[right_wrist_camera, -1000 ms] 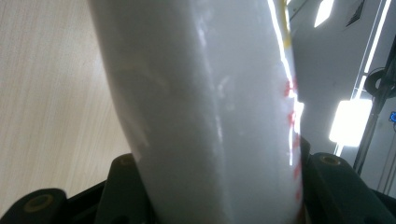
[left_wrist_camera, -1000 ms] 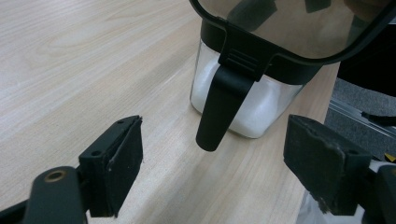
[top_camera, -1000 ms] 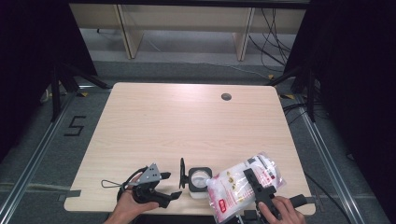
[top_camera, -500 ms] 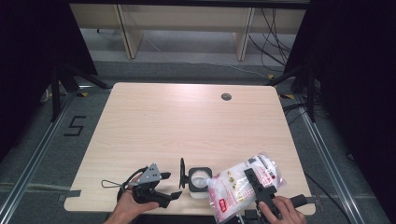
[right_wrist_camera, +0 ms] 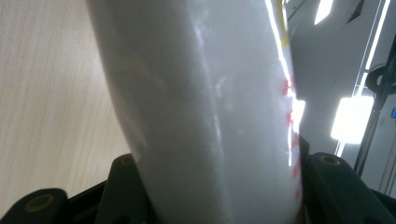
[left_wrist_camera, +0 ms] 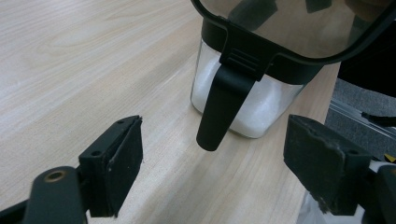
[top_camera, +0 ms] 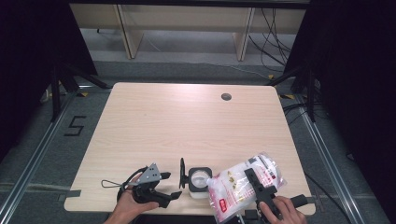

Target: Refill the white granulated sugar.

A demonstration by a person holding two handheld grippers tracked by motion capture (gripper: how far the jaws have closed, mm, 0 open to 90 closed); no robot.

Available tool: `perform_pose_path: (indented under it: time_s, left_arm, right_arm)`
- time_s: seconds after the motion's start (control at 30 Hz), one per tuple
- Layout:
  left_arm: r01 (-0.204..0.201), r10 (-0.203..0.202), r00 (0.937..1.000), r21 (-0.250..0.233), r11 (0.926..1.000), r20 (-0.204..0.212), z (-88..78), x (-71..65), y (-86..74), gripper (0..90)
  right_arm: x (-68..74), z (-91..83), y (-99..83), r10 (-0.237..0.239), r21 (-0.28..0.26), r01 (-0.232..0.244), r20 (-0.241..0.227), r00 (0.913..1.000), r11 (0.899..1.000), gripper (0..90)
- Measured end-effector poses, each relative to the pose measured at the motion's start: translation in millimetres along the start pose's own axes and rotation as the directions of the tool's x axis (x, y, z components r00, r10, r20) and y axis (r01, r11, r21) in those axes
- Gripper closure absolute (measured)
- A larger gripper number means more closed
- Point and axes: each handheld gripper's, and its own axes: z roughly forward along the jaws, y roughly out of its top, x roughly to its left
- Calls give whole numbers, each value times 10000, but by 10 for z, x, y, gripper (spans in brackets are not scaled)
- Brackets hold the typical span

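A clear square container (top_camera: 199, 180) with a black rim holds white powder near the table's front edge; its black lid (top_camera: 182, 173) is flipped open and stands upright on its left. In the left gripper view the container (left_wrist_camera: 243, 105) and the lid's tab (left_wrist_camera: 223, 107) lie just ahead of my left gripper (left_wrist_camera: 215, 177), which is open with nothing between its pads. In the high view my left gripper (top_camera: 161, 191) sits left of the container. My right gripper (top_camera: 257, 186) is shut on a clear bag of white powder (top_camera: 240, 186), which is tilted beside the container. The bag (right_wrist_camera: 210, 107) stands between the jaws.
The light wood table (top_camera: 187, 126) has a round cable hole (top_camera: 226, 97) at the back right. Beyond the table are a grey floor and wooden shelf legs (top_camera: 126, 32). A floor mark "5" (top_camera: 74, 126) lies to the left.
The bag in my right gripper has shifted slightly toward the container. The left gripper has hardly moved.
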Motion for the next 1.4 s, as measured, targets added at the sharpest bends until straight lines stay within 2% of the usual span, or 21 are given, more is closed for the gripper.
perform_pose_path:
  time_s: [0.1,0.13,0.17,0.23,0.27,0.3,0.4,0.43,0.47,0.53,0.93,1.0,1.07,1.4]
  left_arm:
    - [-10,10,10000,6,10000,7,-1,-2,0,195]
    - [287,-287,9996,-5,9996,-48,1,-20,-6,195]
    - [224,-224,9997,-8,9997,-34,1,-15,-4,195]
    - [-20,20,10000,-2,10000,-2,-2,1,2,195]
    - [-1,1,10000,-8,10000,-2,-2,-1,1,195]
    - [-10,10,10000,-5,10000,-1,-2,-2,1,195]
    - [-1,1,10000,-3,10000,2,0,-1,1,195]
    - [-5,5,10000,-3,10000,5,-1,-2,1,195]
    - [254,-254,9997,-5,9997,-36,0,-18,-5,195]
    - [1,-1,10000,-3,10000,0,-1,-1,1,195]
    - [-18,18,10000,-2,10000,-6,-2,-1,2,195]
    - [263,-263,9996,13,9997,-89,-3,-21,-3,195]
    - [-38,38,10000,-8,10000,-4,-2,1,3,195]
    - [-38,38,10000,-32,10000,25,-3,2,3,195]
  right_arm:
    - [0,-1,4,-28,-2,28,-8,10000,10000,525]
    - [2,-1,5,-26,-14,26,-14,10000,10000,525]
    - [15,-4,7,79,55,-78,-66,9999,10000,526]
    - [5,0,9,-13,21,13,-18,10000,10000,525]
    - [3,-2,10,-34,21,34,-2,10000,10000,526]
    - [16,-5,8,142,76,-141,-57,9999,9999,525]
    - [-5,-4,10,-41,29,41,13,10000,10000,525]
    - [10,-4,9,93,73,-93,-33,10000,9999,525]
    - [18,-5,9,154,110,-154,-82,9998,9998,525]
    - [0,-3,5,-38,35,39,-41,10000,10000,525]
    - [-9,-5,4,-145,36,145,-26,9999,9999,525]
    - [-13,-8,5,-174,45,174,-34,9998,9998,525]
    - [-9,-8,2,-125,54,125,-62,9999,9999,525]
    - [-12,-12,6,-149,78,150,-58,9999,9999,525]
